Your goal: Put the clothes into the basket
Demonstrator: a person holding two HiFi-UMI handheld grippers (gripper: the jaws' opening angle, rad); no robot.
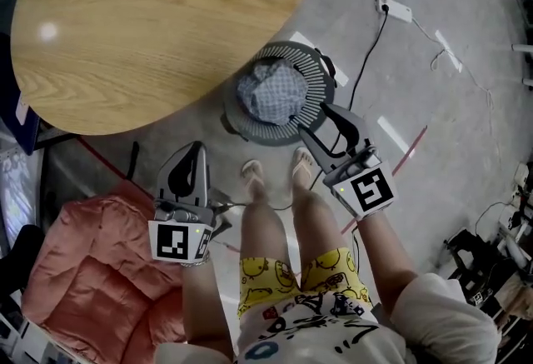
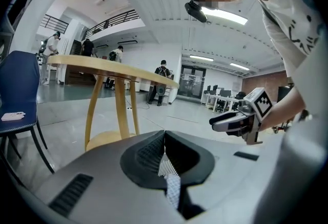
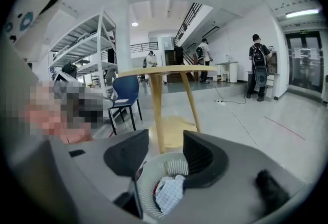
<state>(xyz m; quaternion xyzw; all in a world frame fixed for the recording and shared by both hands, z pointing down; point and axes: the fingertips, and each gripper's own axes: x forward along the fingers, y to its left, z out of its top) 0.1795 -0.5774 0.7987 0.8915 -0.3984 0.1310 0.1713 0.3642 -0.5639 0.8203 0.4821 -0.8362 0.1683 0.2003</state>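
Observation:
A grey ribbed basket (image 1: 310,71) stands on the floor by the round table, with a blue-and-white checked cloth (image 1: 271,92) bunched inside it. My right gripper (image 1: 315,119) hangs over the basket's near right rim. Its jaws are open with nothing between them. In the right gripper view (image 3: 165,141) the basket (image 3: 174,166) and the cloth (image 3: 169,194) show below the gap. My left gripper (image 1: 193,152) is left of the basket and apart from it, its jaws shut at the tips (image 2: 164,136). A sliver of ribs and checked cloth shows through the slit behind the tips.
The round wooden table (image 1: 125,21) overhangs the basket's far left side, and its legs (image 3: 156,110) stand just behind. A pink quilted cushion (image 1: 92,271) lies at lower left. The person's feet (image 1: 275,175) are between the grippers. A power strip with cable (image 1: 393,8) lies beyond the basket.

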